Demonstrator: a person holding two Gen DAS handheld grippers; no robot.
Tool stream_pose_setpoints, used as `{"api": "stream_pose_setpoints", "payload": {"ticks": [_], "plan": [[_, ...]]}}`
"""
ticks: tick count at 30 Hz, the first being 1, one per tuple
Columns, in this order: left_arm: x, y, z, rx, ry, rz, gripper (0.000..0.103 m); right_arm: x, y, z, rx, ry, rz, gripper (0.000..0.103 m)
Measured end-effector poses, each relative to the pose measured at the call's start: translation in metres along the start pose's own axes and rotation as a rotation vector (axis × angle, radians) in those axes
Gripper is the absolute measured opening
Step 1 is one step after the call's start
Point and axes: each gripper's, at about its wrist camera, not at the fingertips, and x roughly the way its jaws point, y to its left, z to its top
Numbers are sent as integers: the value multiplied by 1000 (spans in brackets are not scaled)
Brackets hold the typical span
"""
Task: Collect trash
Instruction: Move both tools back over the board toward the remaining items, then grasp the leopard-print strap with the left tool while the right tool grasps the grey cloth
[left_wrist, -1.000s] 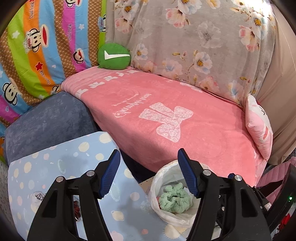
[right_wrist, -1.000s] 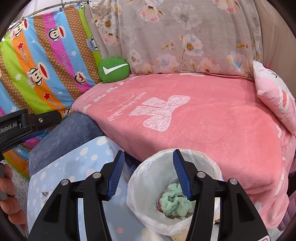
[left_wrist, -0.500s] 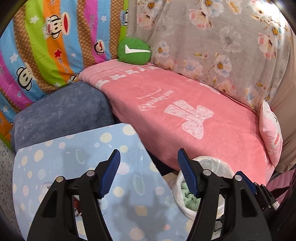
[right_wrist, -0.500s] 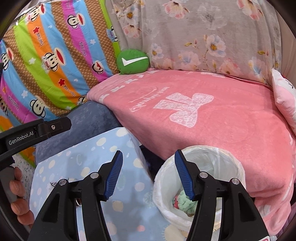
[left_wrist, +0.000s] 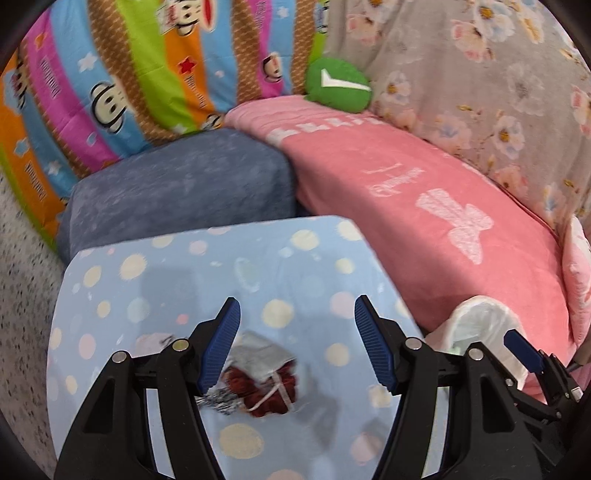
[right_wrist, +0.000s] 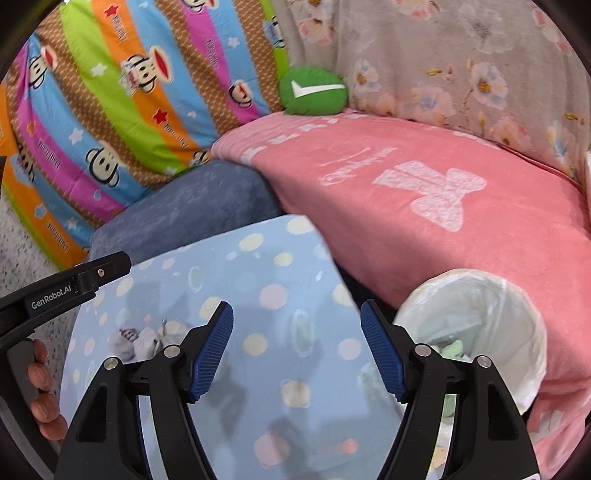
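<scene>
Trash (left_wrist: 258, 376), a red-and-grey wad near the surface's (left_wrist: 306, 288) front edge, lies just below our left gripper (left_wrist: 297, 343), the nearer one; fingers apart, empty. Right gripper's (right_wrist: 297, 347) fingers just widened, empty.

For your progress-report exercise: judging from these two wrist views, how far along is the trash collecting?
Done: a mint-green scrap already lies in the lined bin. In hand: nothing; the left gripper and right gripper are both open and empty, the right's jaws having just widened. Left: a small heap of grey and dark red scraps on the spotted blue cloth, below the left gripper.
</scene>
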Motion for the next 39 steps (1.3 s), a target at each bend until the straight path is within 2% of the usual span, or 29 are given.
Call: {"api": "stream_pose_setpoints", "payload": {"ticks": [5, 8, 15, 20, 24, 26, 29, 32, 33, 39], "plan": [[13, 58, -19, -80, 41, 68, 65, 23, 38, -19, -41, 55, 44, 69], [19, 89, -36, -132, 73, 89, 74, 37, 58, -32, -64, 88, 75, 69], [41, 132, -84, -185, 177, 122, 74, 68, 95, -65, -117, 163, 100, 69], [60, 152, -112, -264, 258, 92, 73, 80, 107, -78, -127, 198, 111, 69], [75, 156, -123, -310, 298, -2, 73, 87, 112, -82, -134, 217, 111, 69], [83, 153, -127, -318, 316, -32, 68, 90, 112, -83, -133, 227, 112, 69], [94, 148, -130, -340, 343, -52, 51, 93, 114, -82, -133, 236, 114, 69], [96, 148, -126, -342, 339, -70, 26, 96, 115, -79, -135, 239, 120, 69], [97, 147, -124, -339, 345, -80, 12, 97, 116, -78, -137, 239, 125, 68], [81, 151, -116, -328, 308, -74, 7, 111, 133, -63, -146, 234, 157, 59]]}}
